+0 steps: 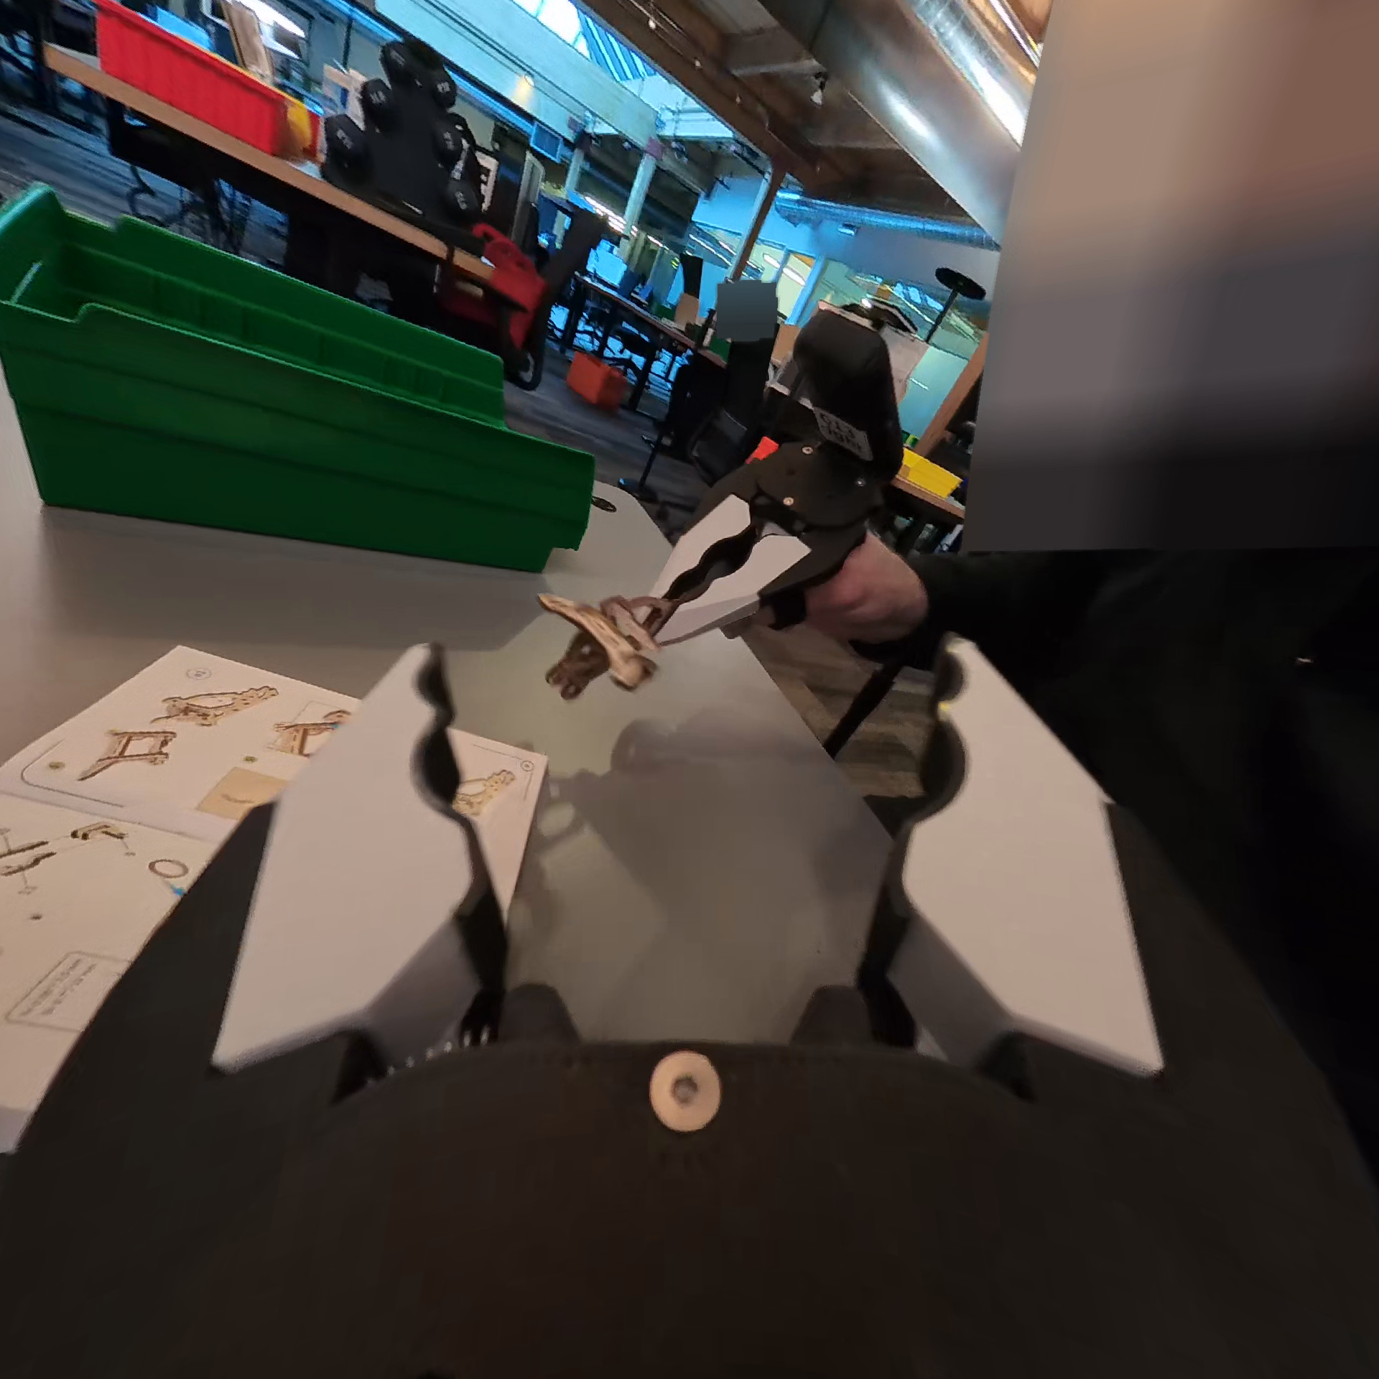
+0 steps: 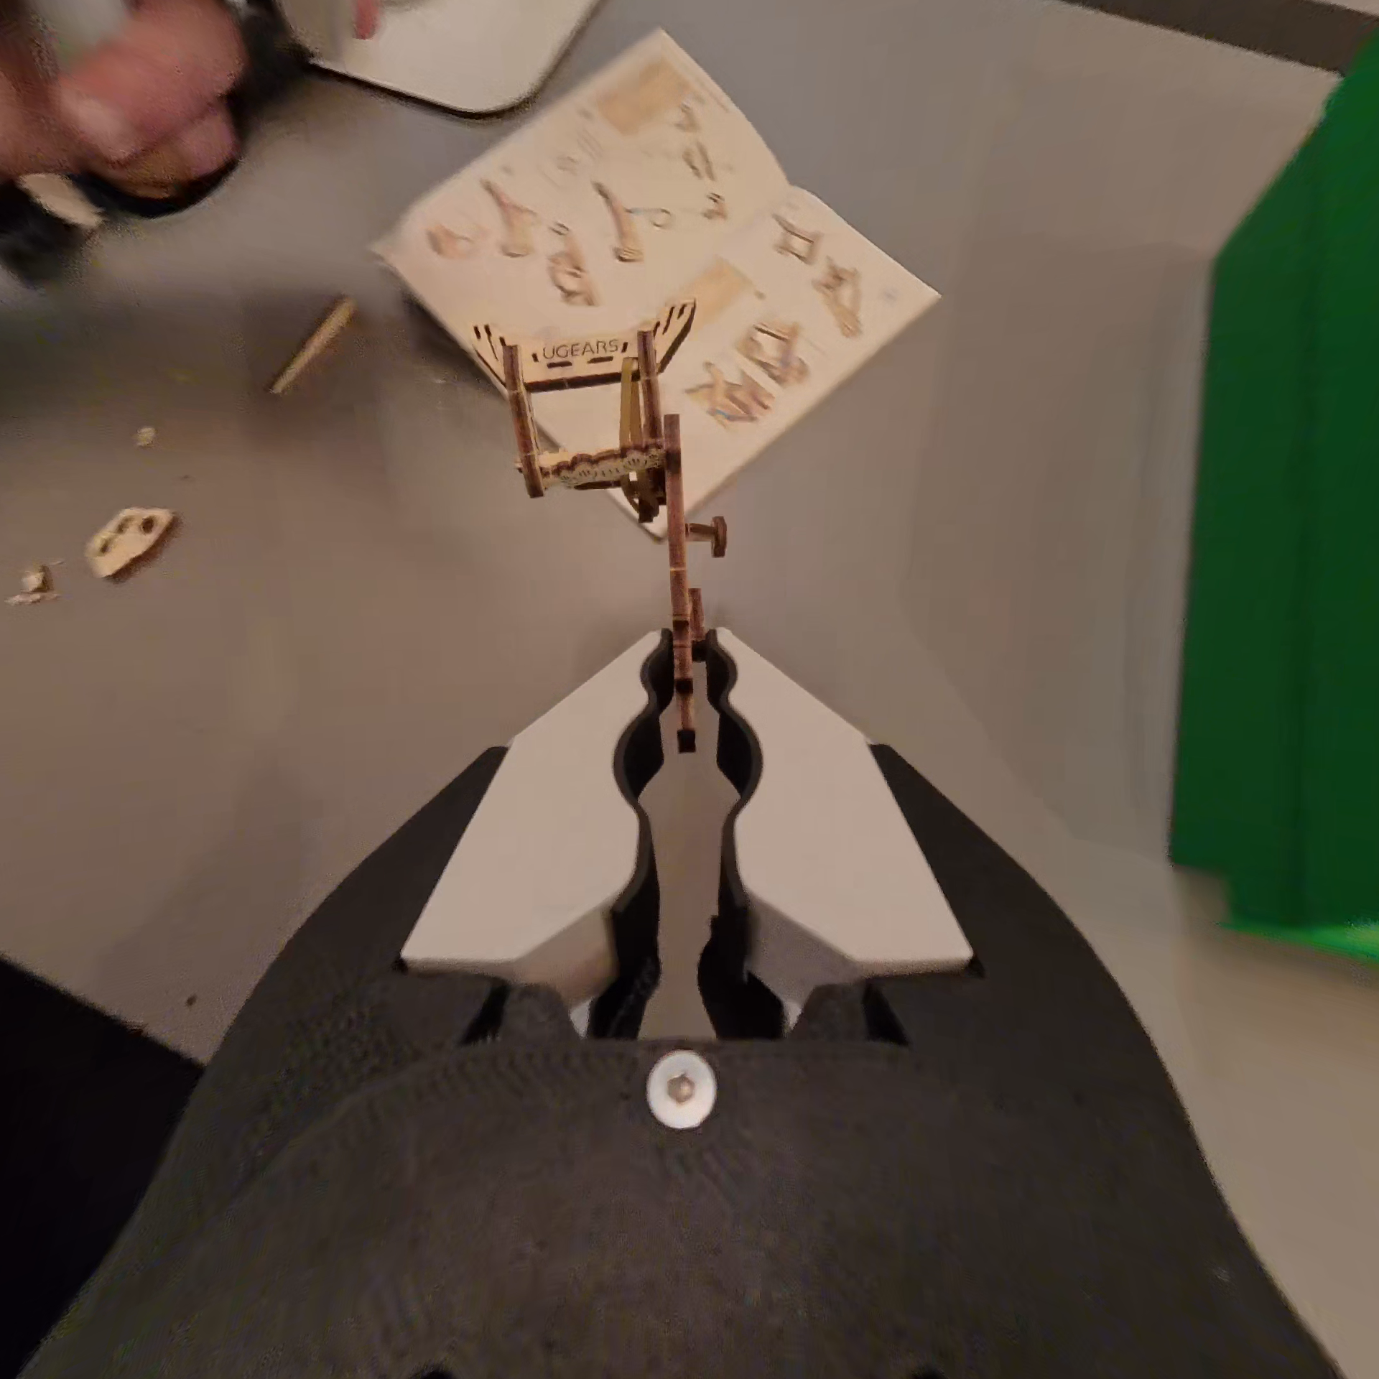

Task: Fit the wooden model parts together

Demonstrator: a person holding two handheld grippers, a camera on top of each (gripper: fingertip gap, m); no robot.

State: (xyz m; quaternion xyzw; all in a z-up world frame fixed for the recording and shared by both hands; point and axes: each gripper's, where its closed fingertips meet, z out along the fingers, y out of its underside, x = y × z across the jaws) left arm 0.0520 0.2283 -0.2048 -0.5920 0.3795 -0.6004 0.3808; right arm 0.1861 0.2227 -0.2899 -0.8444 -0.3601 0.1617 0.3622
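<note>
My right gripper (image 2: 685, 638) is shut on a thin strut of the wooden model (image 2: 597, 418), a small partly built frame held above the grey table (image 2: 298, 709). The same gripper (image 1: 660, 623) and model (image 1: 601, 645) show farther off in the left wrist view, held by a hand. My left gripper (image 1: 690, 671) is open and empty, a short way in front of the model. Loose wooden parts lie on the table: a flat piece with holes (image 2: 130, 541), a stick (image 2: 313, 345) and small scraps (image 2: 33, 582).
An open instruction booklet (image 2: 657, 246) (image 1: 186, 754) lies on the table under the model. Stacked green bins (image 1: 283, 418) (image 2: 1298, 522) stand at the table's far side. A blurred hand (image 2: 112, 112) is at the upper left of the right wrist view. A white tray corner (image 2: 448, 52) lies beyond. From my left tips it is roughly 15 cm to the stick (image 2: 313, 345); from my right, 20 cm.
</note>
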